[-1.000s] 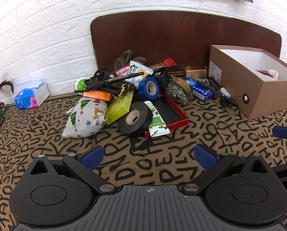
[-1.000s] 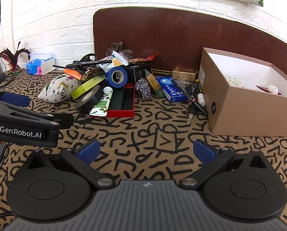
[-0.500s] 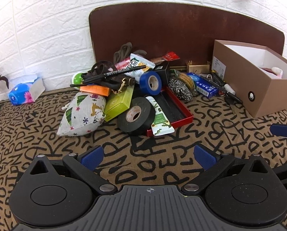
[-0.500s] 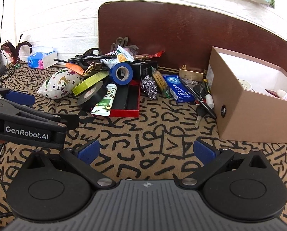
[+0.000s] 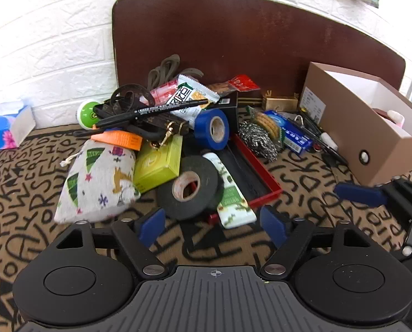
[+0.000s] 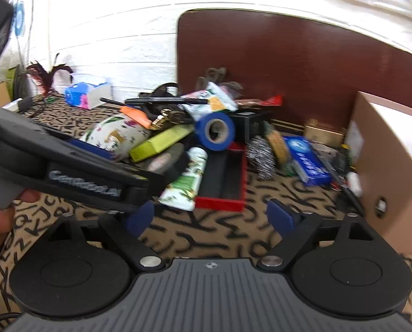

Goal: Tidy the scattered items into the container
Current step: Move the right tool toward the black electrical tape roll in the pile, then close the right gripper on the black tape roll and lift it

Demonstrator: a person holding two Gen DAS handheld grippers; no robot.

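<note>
A heap of items lies on the patterned cloth: a black tape roll (image 5: 190,186), a white-green tube (image 5: 231,196), a red tray (image 5: 257,171), a blue tape roll (image 5: 213,128), a green box (image 5: 159,163), a printed pouch (image 5: 98,182), a steel scourer (image 5: 257,141) and a black marker (image 5: 150,109). The open cardboard box (image 5: 372,127) stands at the right. My left gripper (image 5: 213,225) is open, just short of the black tape roll and tube. My right gripper (image 6: 210,217) is open, just short of the tube (image 6: 186,182) and red tray (image 6: 225,177).
A brown board (image 5: 233,44) leans on the white brick wall behind the heap. A tissue pack (image 5: 4,132) lies at the far left. The left gripper's body (image 6: 67,166) crosses the left of the right wrist view. The right gripper's finger (image 5: 360,193) shows at the left wrist view's right edge.
Both grippers have moved forward toward the heap, which looms larger now. The left gripper is closer to the black tape roll. The right wrist view is motion-blurred.
</note>
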